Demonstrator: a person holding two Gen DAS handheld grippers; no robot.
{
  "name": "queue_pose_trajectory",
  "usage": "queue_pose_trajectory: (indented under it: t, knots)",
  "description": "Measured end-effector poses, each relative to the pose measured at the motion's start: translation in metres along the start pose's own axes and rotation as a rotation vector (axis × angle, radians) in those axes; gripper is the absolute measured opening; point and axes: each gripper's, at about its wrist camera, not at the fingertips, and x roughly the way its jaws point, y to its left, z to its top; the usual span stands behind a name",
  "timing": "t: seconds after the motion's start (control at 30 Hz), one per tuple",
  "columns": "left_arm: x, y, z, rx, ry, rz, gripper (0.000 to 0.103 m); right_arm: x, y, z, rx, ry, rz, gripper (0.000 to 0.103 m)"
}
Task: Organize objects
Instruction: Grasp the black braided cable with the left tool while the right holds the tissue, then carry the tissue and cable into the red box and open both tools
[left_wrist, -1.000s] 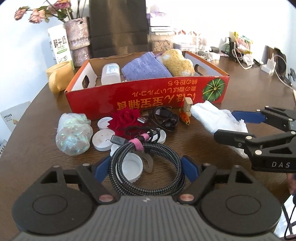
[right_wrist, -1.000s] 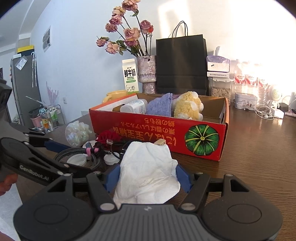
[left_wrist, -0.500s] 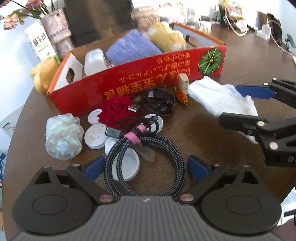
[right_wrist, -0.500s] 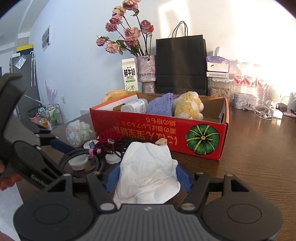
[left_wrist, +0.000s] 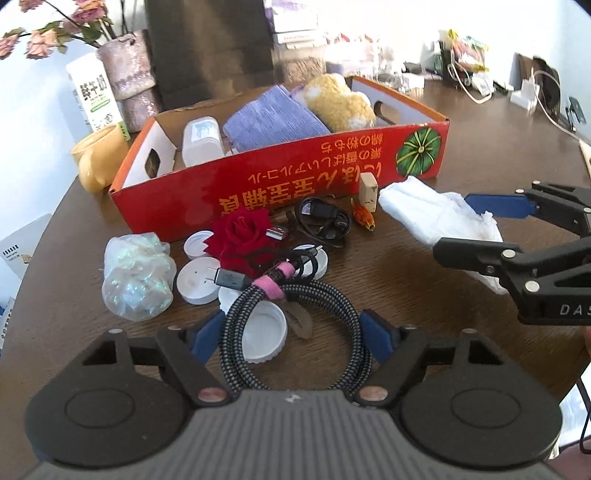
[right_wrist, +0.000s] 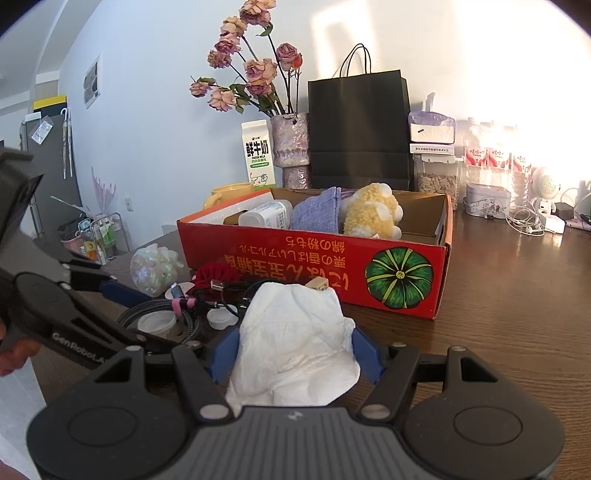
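Note:
A black-and-white braided cable coil (left_wrist: 295, 332) with a pink tie lies on the brown table (left_wrist: 388, 269), partly over white lids. My left gripper (left_wrist: 291, 328) straddles it, jaws closing, both blue pads (left_wrist: 207, 334) touching the coil's sides. A crumpled white cloth (right_wrist: 295, 332) rests on the table in front of the red cardboard box (right_wrist: 295, 254). My right gripper (right_wrist: 295, 352) is shut on that cloth; from the left wrist view its fingers flank the white cloth (left_wrist: 428, 210). The box holds a white bottle (left_wrist: 201, 142), a purple cloth (left_wrist: 273, 120) and a yellow plush toy (left_wrist: 340, 103).
Before the box lie a red fabric rose (left_wrist: 240, 232), a black cable bundle (left_wrist: 325, 219), a small wooden figure (left_wrist: 368, 192), several white lids (left_wrist: 195, 280) and an iridescent bag (left_wrist: 136, 273). Behind stand a yellow mug (left_wrist: 99, 162), milk carton (right_wrist: 258, 155), vase (right_wrist: 291, 147) and black paper bag (right_wrist: 360, 125).
The left jaws spread wide of the coil half a second ago and have come back in against it. The right gripper and the white cloth have stayed put.

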Motion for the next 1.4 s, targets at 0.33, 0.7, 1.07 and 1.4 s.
queue_pose_trajectory:
  t: [0.33,0.7,1.07,1.4]
  knots:
    - [-0.021,0.001,-0.005,-0.019,-0.125,-0.011,0.078,-0.003,0.009,0.004,-0.022,-0.003,-0.015,0.067]
    - [-0.048,0.019,0.019,-0.103,-0.304,-0.031,0.078,-0.003,0.024,0.034,-0.08,-0.053,-0.041,0.067]
    - [-0.035,0.058,0.076,-0.243,-0.453,-0.028,0.078,0.031,0.023,0.091,-0.133,-0.126,-0.091,0.067]
    - [0.01,0.081,0.121,-0.3,-0.472,-0.028,0.078,0.1,0.014,0.132,-0.138,-0.138,-0.145,0.067]
